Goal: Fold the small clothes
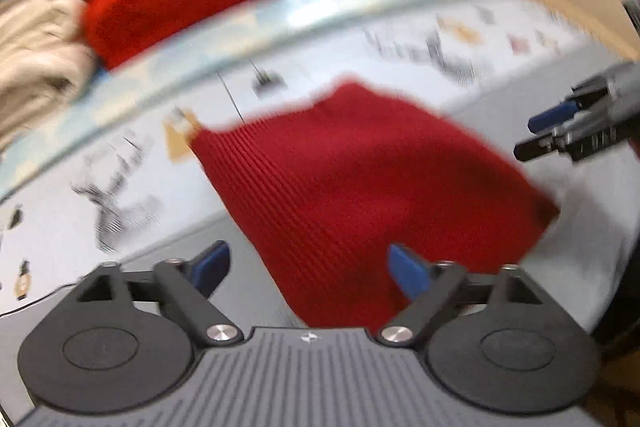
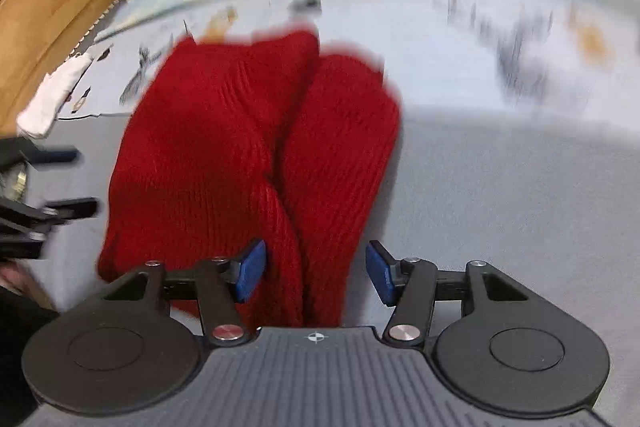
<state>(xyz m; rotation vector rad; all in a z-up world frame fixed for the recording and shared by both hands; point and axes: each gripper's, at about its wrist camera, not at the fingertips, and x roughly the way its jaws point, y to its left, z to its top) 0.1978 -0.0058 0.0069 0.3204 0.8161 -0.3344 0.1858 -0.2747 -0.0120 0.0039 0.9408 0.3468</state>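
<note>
Table [image 1: 500,115]: pale grey surface under a printed cloth with dark and orange figures; a light blue strip borders its far edge. Both views are blurred.

Red knit garment [image 1: 360,187]: ribbed, lying on the table in front of both my grippers. From my right wrist view it shows as two rounded lobes side by side with a crease between them [image 2: 256,147]; from my left wrist view it reads as one broad slab, its near edge reaching down between my fingers.

Second red knit piece [image 1: 180,7]: at the far left, beyond the blue strip, well apart from the first.

Cream fabric pile [image 1: 36,55]: bunched, just beside the second red piece, touching it on the left.

Brown cardboard surface [image 2: 44,11]: along the left edge of my right wrist view.

My left gripper [image 1: 308,267]: jaws spread wide, blue pads clear of the cloth, nothing clamped.

My right gripper [image 2: 316,269]: jaws apart, the near end of the garment lying between the blue pads; left pad at the cloth's edge, right pad clear of it, no grip.

White scrap [image 2: 52,99]: small, on the table near the cardboard.
</note>
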